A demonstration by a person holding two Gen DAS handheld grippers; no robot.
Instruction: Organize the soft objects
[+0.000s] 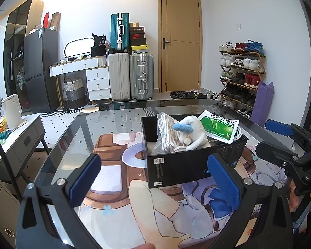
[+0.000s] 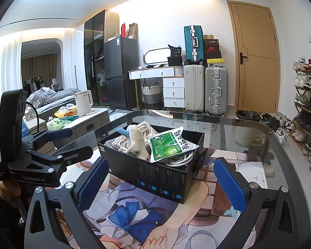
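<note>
A black box (image 1: 188,161) stands on the printed mat (image 1: 114,186), holding a white plush toy (image 1: 193,133) with a blue horn, a bagged white cloth (image 1: 165,132), a green sachet (image 1: 218,129) and a white cable (image 2: 178,158) half hidden beneath the sachet. Both the left gripper (image 1: 155,184) and right gripper (image 2: 161,182) hang wide open and empty just before the box.

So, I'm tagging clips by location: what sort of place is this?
Most likely a small lived-in studio flat: a loaded shoe rack beside the door, stacked suitcases, a fridge and a bed all share one room.
</note>
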